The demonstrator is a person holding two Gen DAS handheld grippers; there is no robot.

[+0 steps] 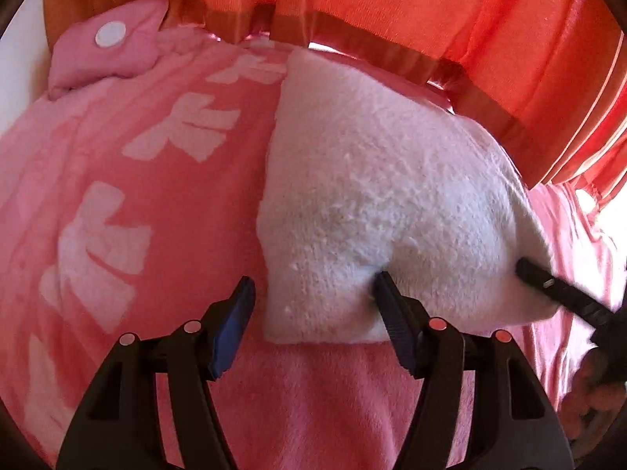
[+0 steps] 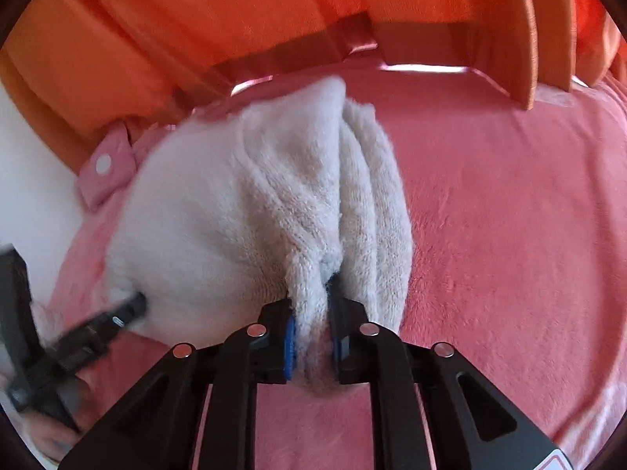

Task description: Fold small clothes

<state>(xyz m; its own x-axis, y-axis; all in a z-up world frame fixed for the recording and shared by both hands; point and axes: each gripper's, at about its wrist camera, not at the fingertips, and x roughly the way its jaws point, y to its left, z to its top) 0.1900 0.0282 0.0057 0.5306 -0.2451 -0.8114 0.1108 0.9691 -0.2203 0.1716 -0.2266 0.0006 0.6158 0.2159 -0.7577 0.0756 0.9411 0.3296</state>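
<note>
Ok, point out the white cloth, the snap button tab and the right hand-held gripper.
white cloth (image 1: 372,180): left wrist view, fluffy top face.
snap button tab (image 1: 111,34): left wrist view, white snap.
right hand-held gripper (image 2: 311,337): right wrist view, between fingertips.

Open pink blanket (image 2: 509,203) fills the right of the right-wrist frame, while orange curtains (image 2: 235,11) block the top and white cloth (image 2: 235,211) fills the centre.

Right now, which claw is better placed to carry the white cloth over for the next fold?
Right claw: it is shut on the white cloth's bunched edge. The left claw is open, one finger pressing the cloth, gripping nothing.
</note>
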